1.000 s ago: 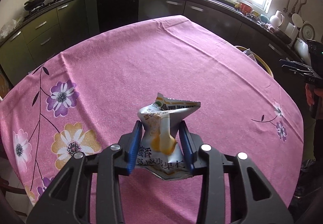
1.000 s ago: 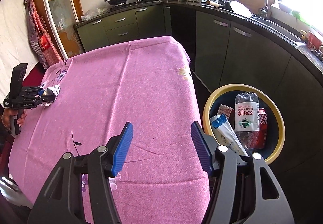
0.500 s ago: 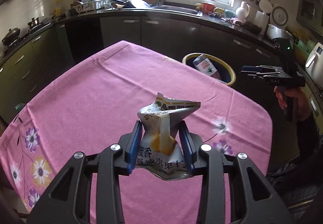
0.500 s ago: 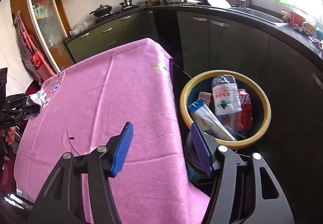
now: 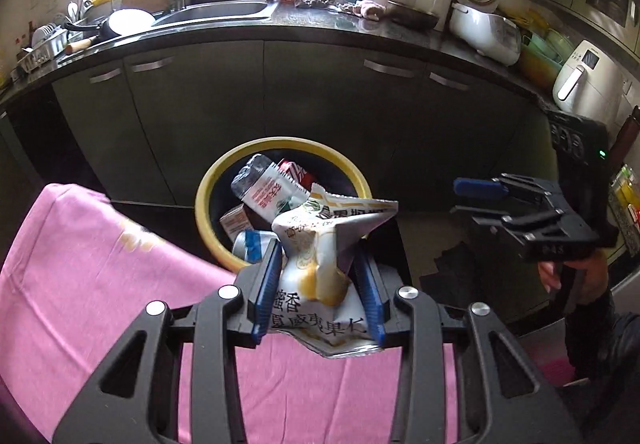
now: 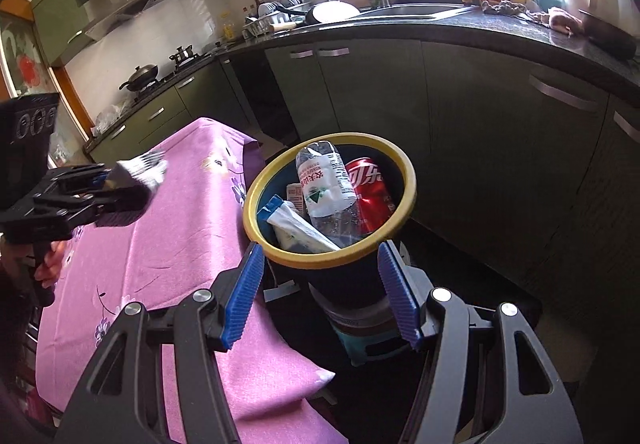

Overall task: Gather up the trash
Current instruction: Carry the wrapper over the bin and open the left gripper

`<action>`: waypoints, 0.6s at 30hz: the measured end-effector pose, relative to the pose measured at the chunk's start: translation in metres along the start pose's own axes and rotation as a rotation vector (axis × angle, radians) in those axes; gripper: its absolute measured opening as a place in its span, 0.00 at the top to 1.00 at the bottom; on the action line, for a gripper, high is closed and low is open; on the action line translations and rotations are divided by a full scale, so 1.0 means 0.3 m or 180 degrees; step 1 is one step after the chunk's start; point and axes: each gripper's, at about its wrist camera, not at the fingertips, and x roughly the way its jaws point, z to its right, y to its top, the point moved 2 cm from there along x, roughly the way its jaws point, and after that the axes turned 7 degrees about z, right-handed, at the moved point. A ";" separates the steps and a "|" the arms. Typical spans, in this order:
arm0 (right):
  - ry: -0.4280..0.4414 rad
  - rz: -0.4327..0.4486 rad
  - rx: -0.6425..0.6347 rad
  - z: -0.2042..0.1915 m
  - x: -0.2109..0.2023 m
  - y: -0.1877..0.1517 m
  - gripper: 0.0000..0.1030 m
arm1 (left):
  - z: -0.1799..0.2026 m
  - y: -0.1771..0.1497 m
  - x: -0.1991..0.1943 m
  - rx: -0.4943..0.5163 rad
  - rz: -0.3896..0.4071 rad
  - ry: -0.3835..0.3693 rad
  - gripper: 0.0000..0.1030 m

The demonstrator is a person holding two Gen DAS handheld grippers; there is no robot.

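Dark green cabinet doors [image 5: 224, 111] with slim metal handles curve under a glossy black countertop [image 5: 360, 27] in the left wrist view, with a steel sink [image 5: 216, 9] set into it below a bright window. Pink cloth covers the table [image 5: 80, 284] at lower left. Clamped between the blue ribbed pads of the left gripper [image 5: 318, 280] is a crumpled, foil-lined snack wrapper [image 5: 320, 244] with printed characters, held in the air above the table edge, in front of the trash bin [image 5: 212, 179]. That round, dark bin has a thick yellow rim. At right, the right gripper [image 5: 480, 199] hangs over the floor.

From the right wrist view, the right gripper [image 6: 320, 292] has its fingers spread wide with nothing between them, framing the bin [image 6: 400, 159]. Inside lie a clear plastic bottle [image 6: 324, 183], a red soda can [image 6: 372, 191], a small carton [image 6: 295, 192] and a blue-and-white wrapper [image 6: 296, 224]. The left gripper [image 6: 116, 183] holds the wrapper [image 6: 140, 167] over the floral tablecloth [image 6: 180, 244].
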 end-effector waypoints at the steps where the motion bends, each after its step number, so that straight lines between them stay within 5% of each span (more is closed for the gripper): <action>1: -0.0004 -0.0001 0.0016 0.012 0.000 -0.001 0.43 | -0.002 0.026 0.058 -0.0012 -0.0044 -0.0020 0.65; 8: -0.0089 -0.0035 0.0144 0.106 0.002 -0.024 0.43 | -0.005 0.116 0.371 -0.0174 -0.0408 -0.0089 0.64; 11: -0.0086 -0.0078 0.0196 0.131 0.010 -0.038 0.43 | -0.003 0.117 0.438 -0.0170 -0.0526 -0.0007 0.55; 18: 0.0057 -0.0112 0.0147 0.086 0.025 -0.042 0.43 | -0.037 0.113 0.260 -0.0368 -0.0127 0.0186 0.53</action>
